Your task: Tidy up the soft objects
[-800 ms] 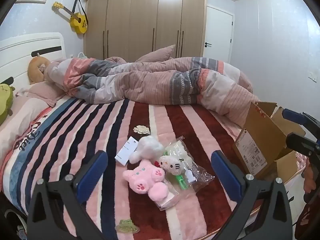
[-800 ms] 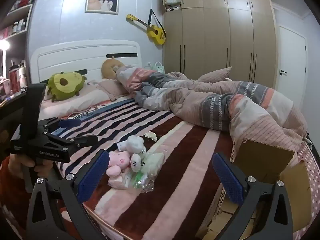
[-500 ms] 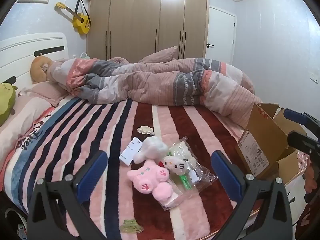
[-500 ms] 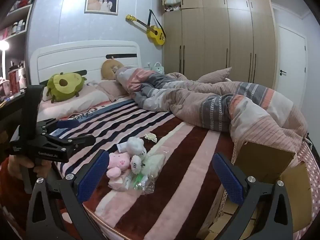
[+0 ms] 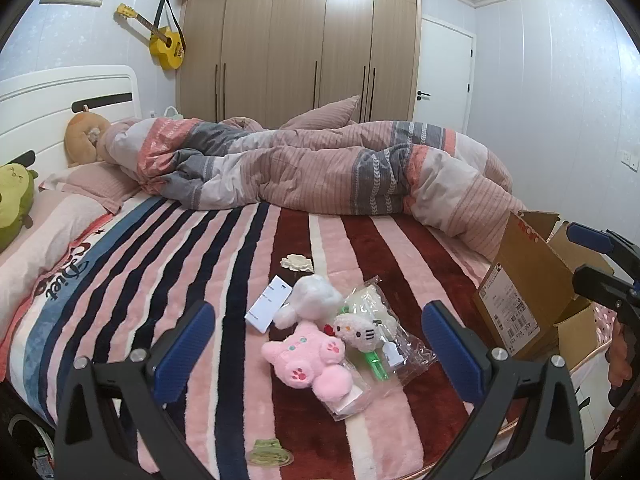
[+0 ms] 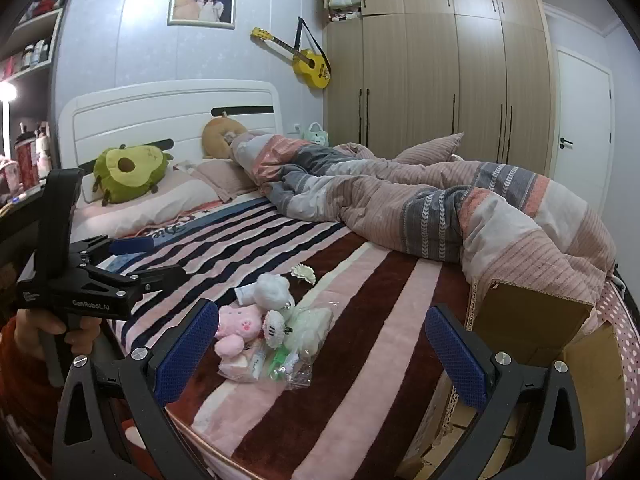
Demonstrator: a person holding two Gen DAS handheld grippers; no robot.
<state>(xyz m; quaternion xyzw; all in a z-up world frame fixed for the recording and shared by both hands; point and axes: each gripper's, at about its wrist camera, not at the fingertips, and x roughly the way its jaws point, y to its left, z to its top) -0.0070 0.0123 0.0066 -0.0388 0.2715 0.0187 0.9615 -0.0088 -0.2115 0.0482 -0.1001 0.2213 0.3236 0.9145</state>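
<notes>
- My left gripper (image 5: pixel 318 338) hovers over the near edge of the bed (image 5: pixel 404 248), jaws spread wide and holding nothing; since the earlier frames it has swung a little to the left, so the toys now sit further right in its view.
- My right gripper (image 6: pixel 320 340) is likewise spread and empty — its view has barely changed.
- The soft things lie in one clump on the striped blanket: a pink plush (image 5: pixel 308 356) touching a small white cat plush (image 5: pixel 357 331), and a fluffy white plush (image 5: pixel 310 298) just behind them.
- The cat plush rests on a clear plastic bag (image 5: pixel 408 354) with a cream toy inside.
- A white card (image 5: pixel 269 309) lies just beside the white plush; a cream flower (image 5: pixel 297 262) sits a little beyond.
- The open cardboard box (image 5: pixel 524 280) stands at the right edge of the bed, near the clump but apart from it.
- None of the toys has shifted — only my left view has.
</notes>
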